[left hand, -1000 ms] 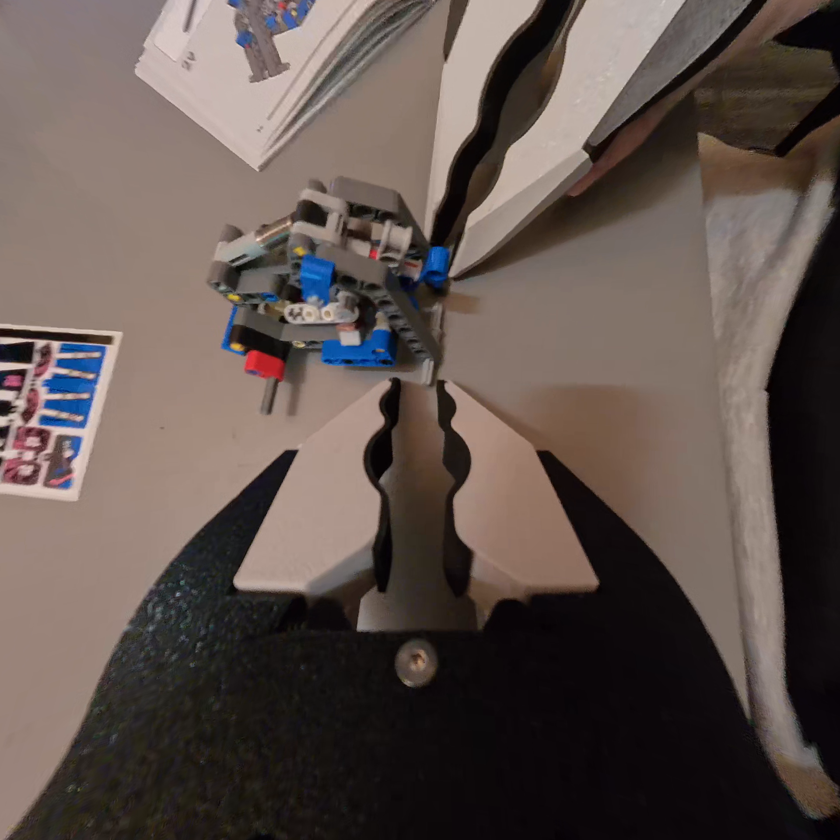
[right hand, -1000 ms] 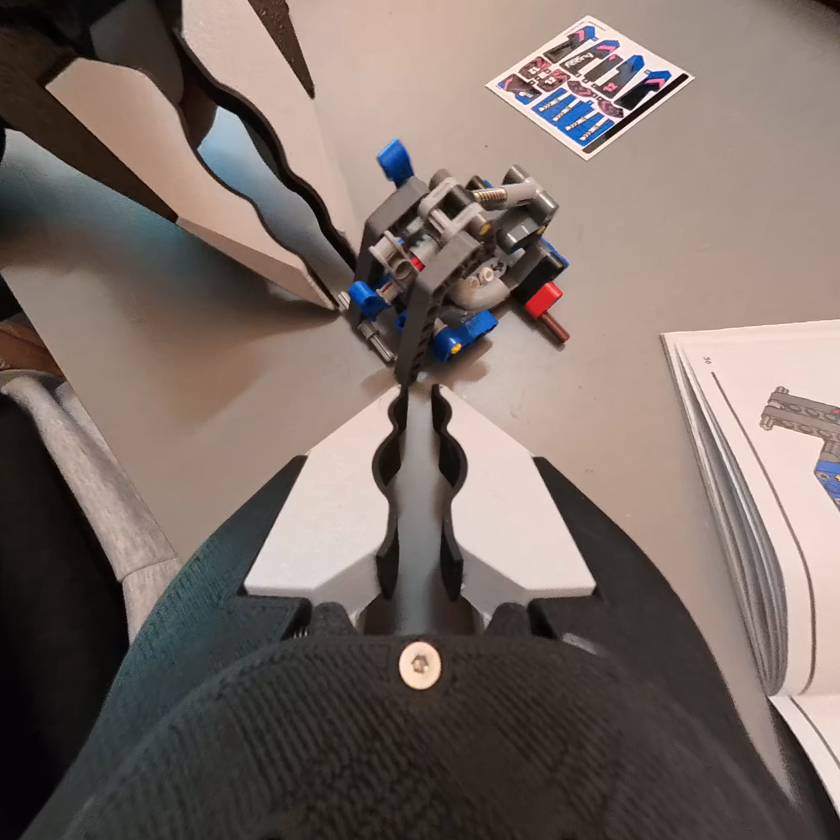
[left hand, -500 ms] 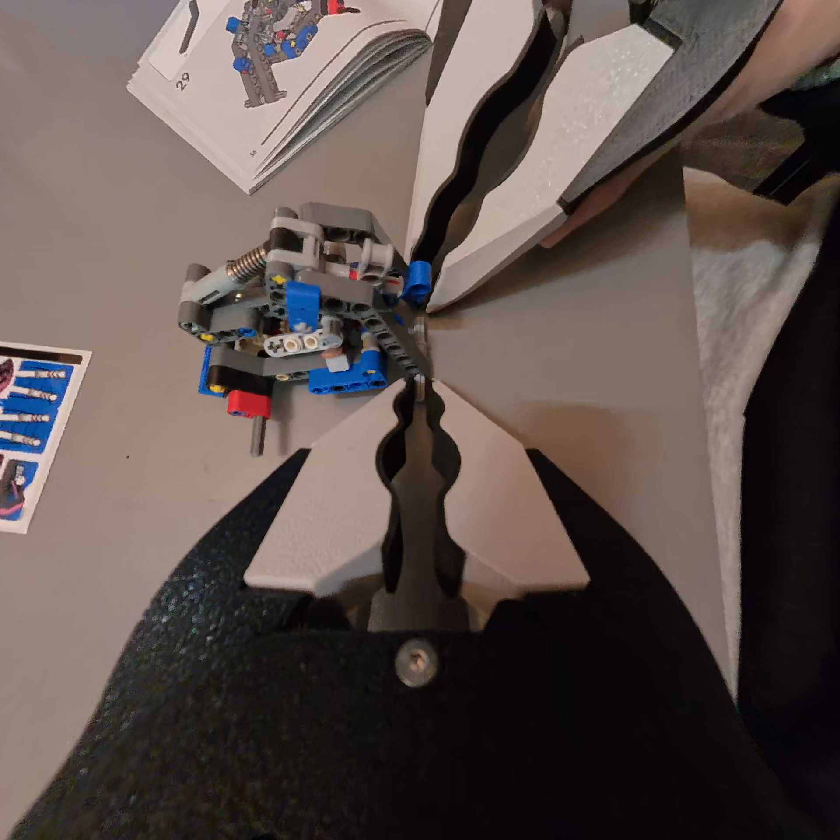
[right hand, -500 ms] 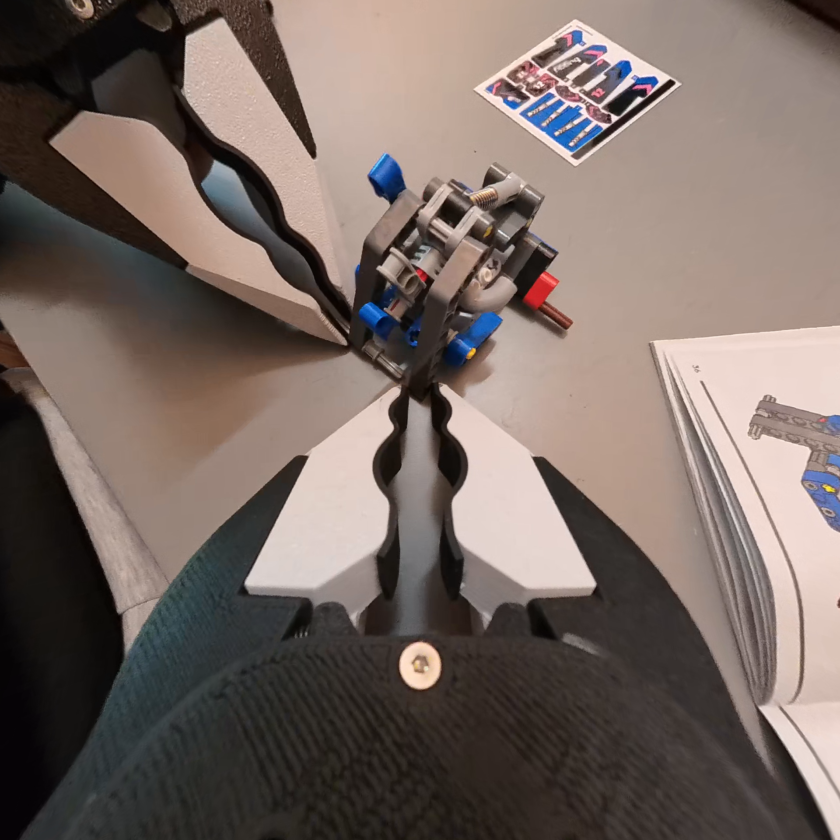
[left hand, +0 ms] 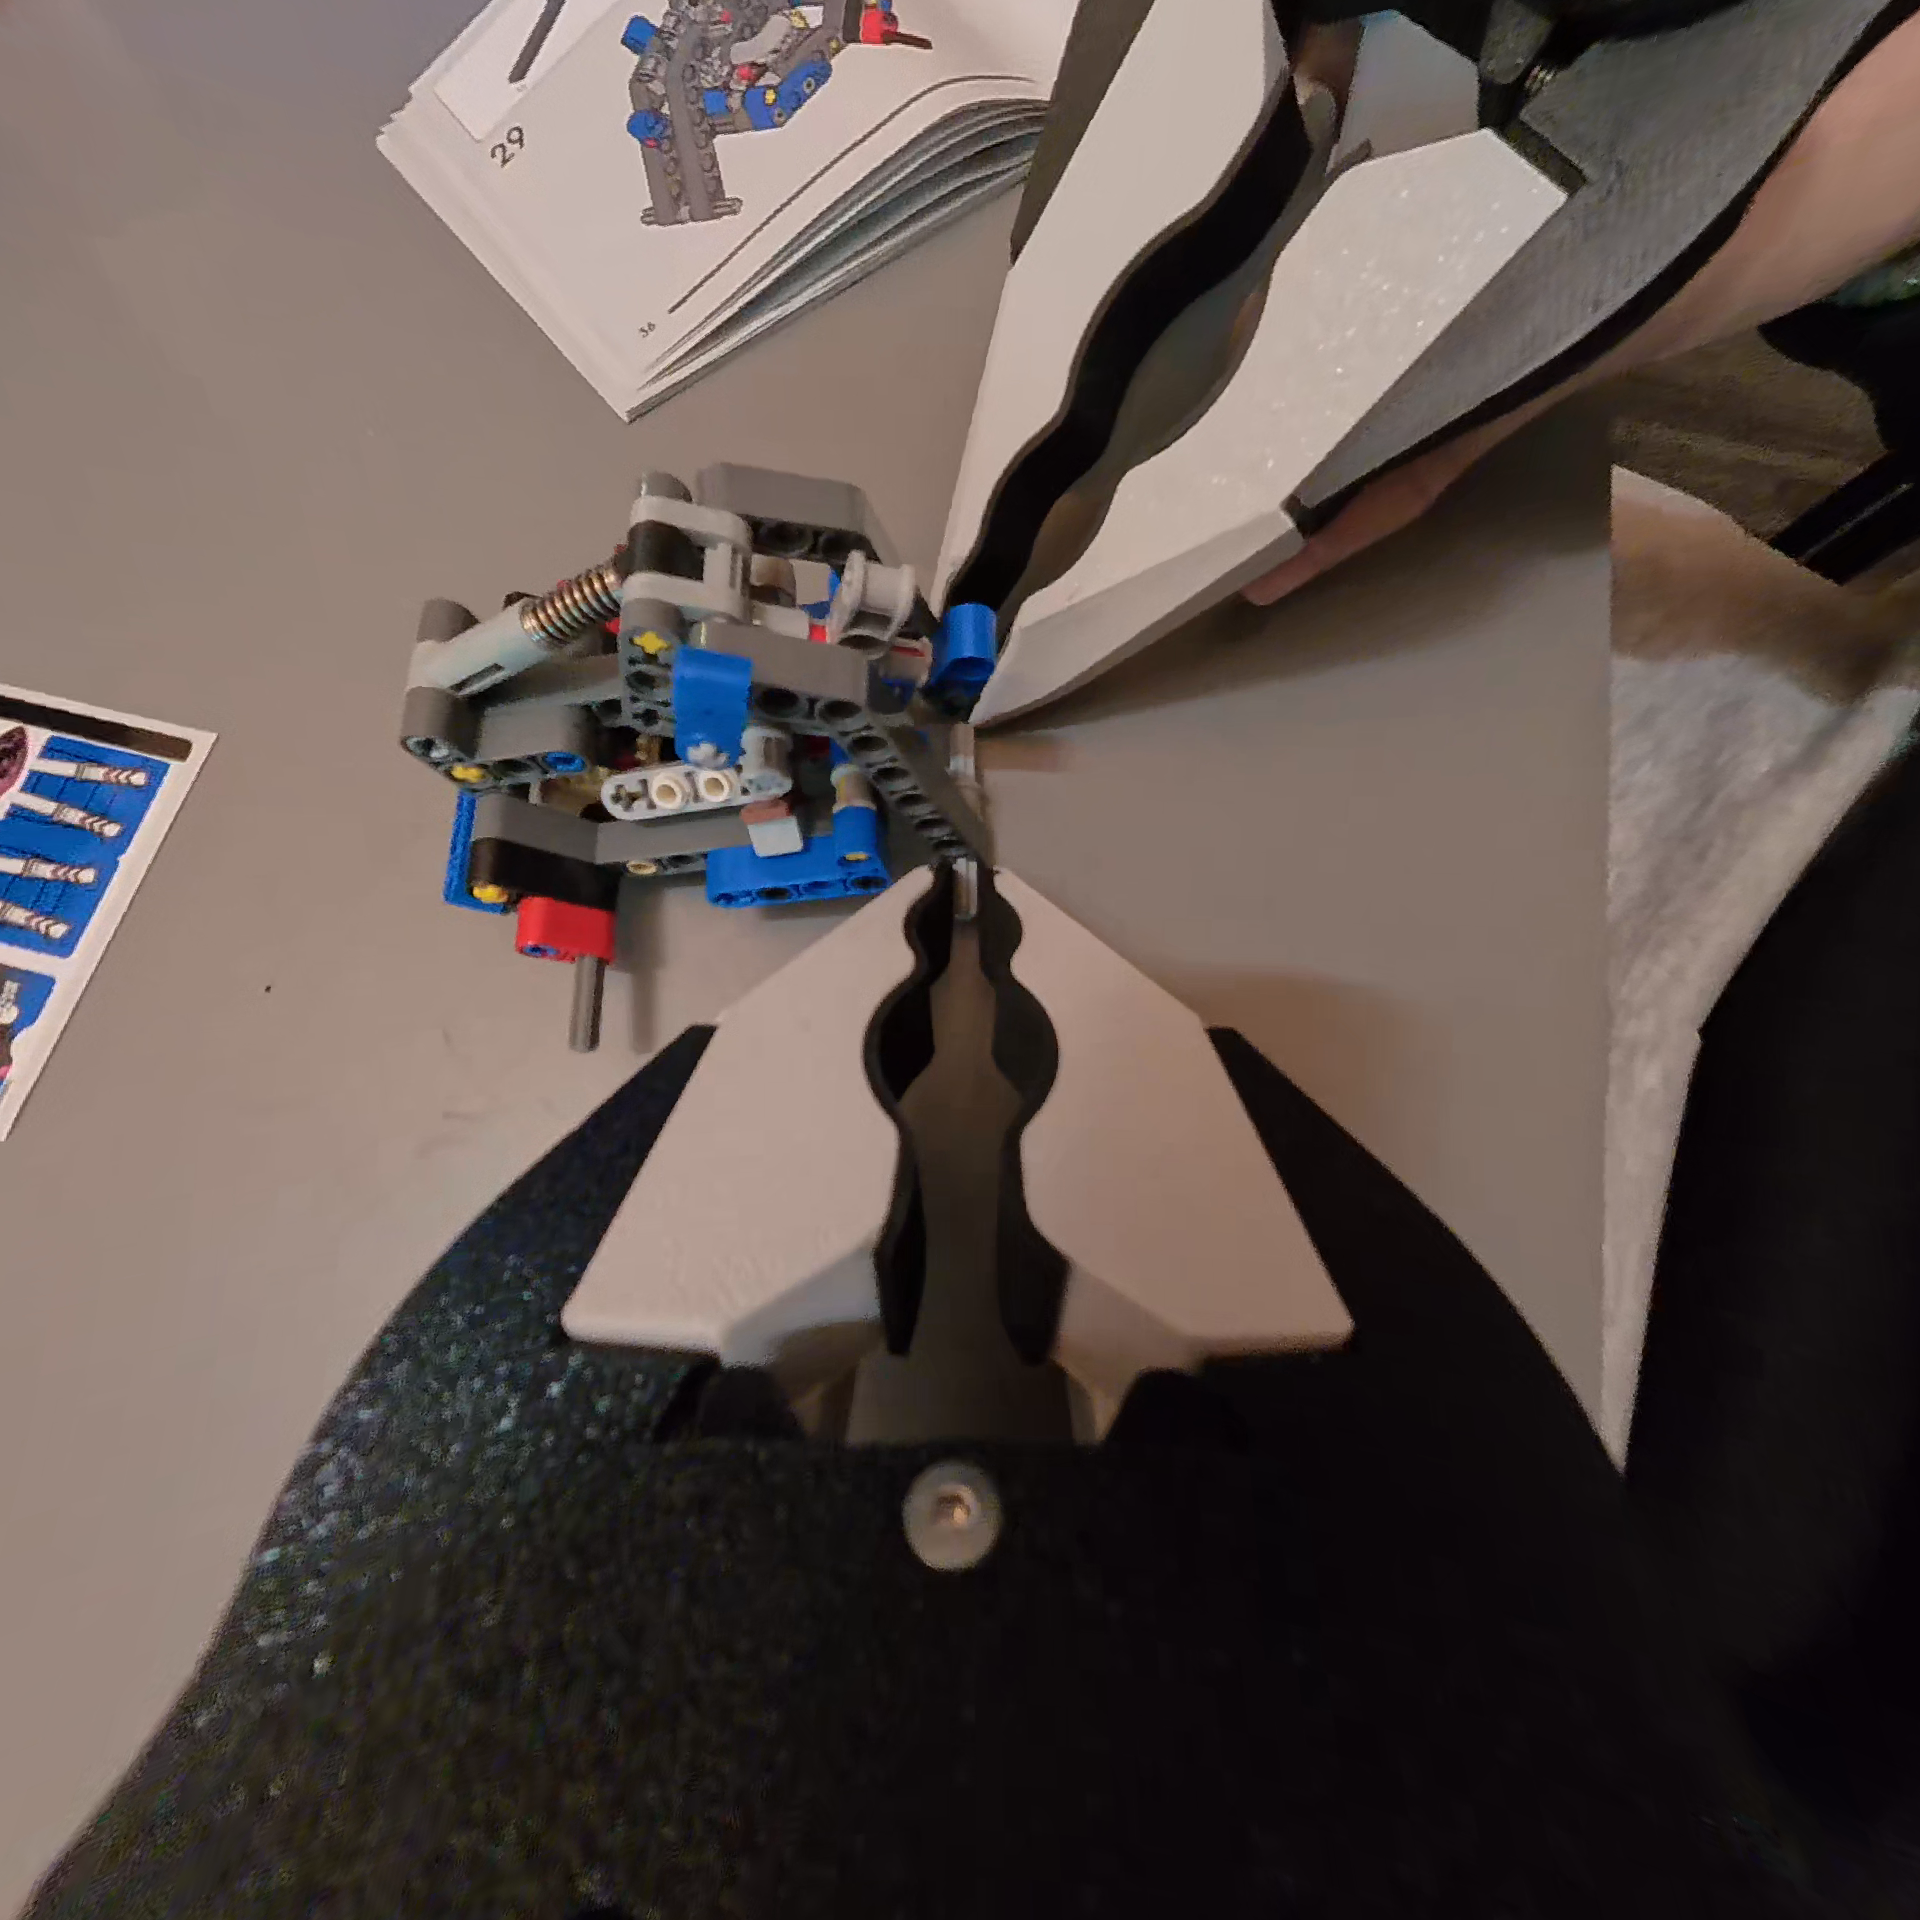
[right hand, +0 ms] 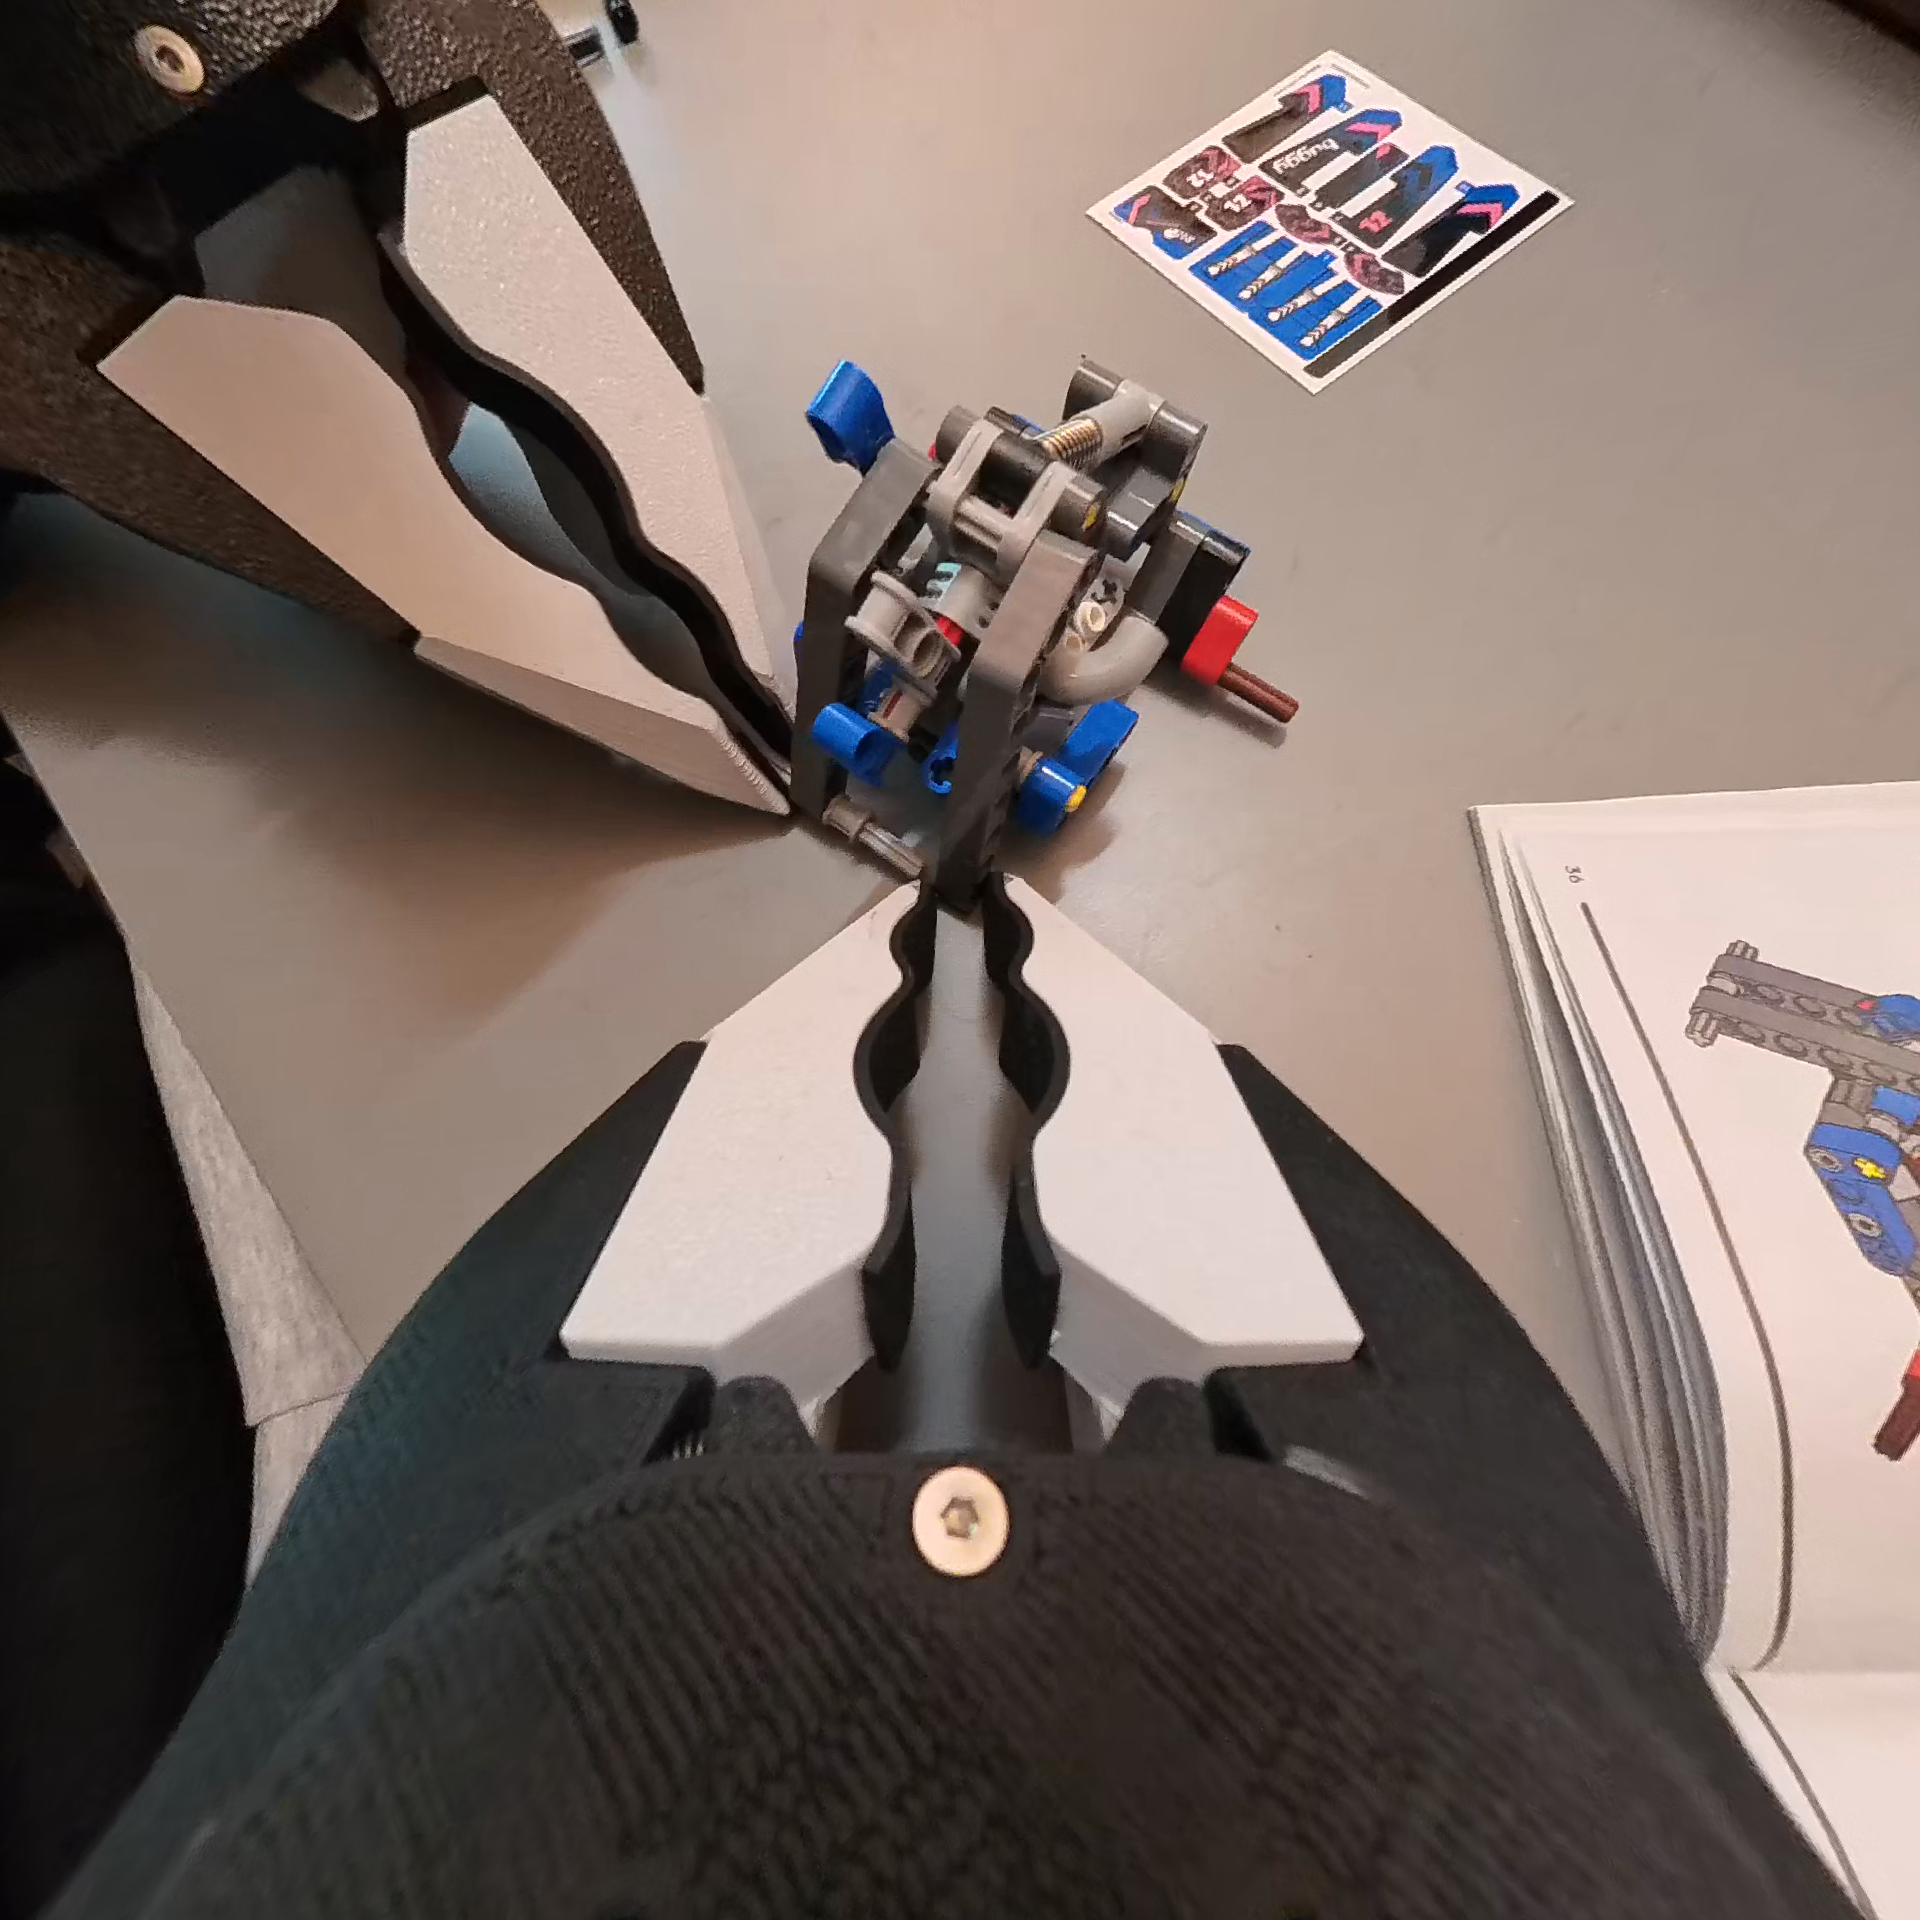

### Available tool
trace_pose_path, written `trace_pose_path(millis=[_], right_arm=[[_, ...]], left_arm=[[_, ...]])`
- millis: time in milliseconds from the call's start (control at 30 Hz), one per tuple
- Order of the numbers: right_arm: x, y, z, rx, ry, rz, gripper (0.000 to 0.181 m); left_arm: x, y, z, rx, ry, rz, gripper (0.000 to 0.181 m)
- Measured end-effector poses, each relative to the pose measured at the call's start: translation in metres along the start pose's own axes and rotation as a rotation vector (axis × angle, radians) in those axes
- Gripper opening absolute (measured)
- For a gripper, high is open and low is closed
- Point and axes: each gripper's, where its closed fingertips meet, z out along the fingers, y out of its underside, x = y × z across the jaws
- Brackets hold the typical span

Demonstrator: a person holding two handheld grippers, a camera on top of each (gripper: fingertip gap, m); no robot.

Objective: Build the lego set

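Observation:
A partly built lego model (left hand: 675, 727) of grey, dark grey and blue beams with a spring stands on the grey table. It also shows in the right wrist view (right hand: 997, 603). My left gripper (left hand: 958, 899) is shut on the near end of a dark grey beam at the model's right side. My right gripper (right hand: 961, 894) is shut on the end of another dark grey beam. In the left wrist view the right gripper (left hand: 971, 717) meets the model beside a blue connector. In the right wrist view the left gripper (right hand: 774, 790) touches the model's left beam. A red piece (left hand: 561, 925) with an axle sticks out.
An open instruction booklet (left hand: 727, 187) lies beyond the model, at the right in the right wrist view (right hand: 1714, 1195). A sticker sheet (left hand: 73, 862) lies to the left, at the far right in the right wrist view (right hand: 1330, 218). Grey cloth (left hand: 1714, 831) lies past the table edge. Less than 4 cm separates the two grippers' tips.
My left gripper has shut on the beam end. The model has turned and been raised between both grippers. Both grippers have come closer to it.

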Motion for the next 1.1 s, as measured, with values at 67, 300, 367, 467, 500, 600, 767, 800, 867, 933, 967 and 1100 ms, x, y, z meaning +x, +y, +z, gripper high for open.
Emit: trace_pose_path(millis=[67,300,367,467,500,600,767,800,867,933,967,1100], right_arm=[[0.0000,0.0000,0.0000,0.000,0.003,-0.001,0.008],[-0.0001,-0.0001,0.0001,0.000,0.012,-0.010,0.008],[0.0000,-0.0001,0.0001,0.000,0.011,-0.007,0.008],[0.0000,-0.0002,0.0001,0.000,0.012,-0.008,0.008],[0.0002,-0.0001,0.0000,0.000,0.013,-0.008,0.008],[0.0004,-0.0002,0.0001,0.000,0.016,-0.008,0.008],[0.0018,-0.0005,0.0003,0.000,0.022,-0.002,0.008],[0.0020,-0.0004,0.0002,0.000,0.024,-0.004,0.008],[0.0022,-0.0004,0.0003,0.001,0.029,-0.007,0.008],[0.0025,-0.0005,0.0002,0.001,0.027,-0.002,0.008],[0.0027,-0.0005,0.0002,0.001,0.024,0.002,0.008],[0.0032,-0.0006,0.0002,0.002,0.036,-0.008,0.008]], left_arm=[[0.0003,0.0000,0.0000,0.000,-0.026,-0.009,0.002],[0.0003,-0.0005,0.0004,0.001,-0.055,-0.039,0.001],[0.0002,-0.0005,0.0005,0.002,-0.051,-0.043,0.001],[0.0000,-0.0008,0.0007,0.002,-0.046,-0.050,0.001],[-0.0001,-0.0009,0.0008,0.002,-0.045,-0.053,0.001],[-0.0003,-0.0013,0.0013,0.003,-0.044,-0.057,0.001],[-0.0009,-0.0020,0.0021,0.004,-0.048,-0.059,0.001],[-0.0009,-0.0021,0.0021,0.004,-0.047,-0.060,0.001],[-0.0010,-0.0021,0.0022,0.005,-0.049,-0.059,0.001],[-0.0009,-0.0022,0.0023,0.006,-0.050,-0.058,0.001],[-0.0010,-0.0021,0.0023,0.007,-0.051,-0.058,0.001],[-0.0006,-0.0020,0.0023,0.009,-0.061,-0.042,0.001]])
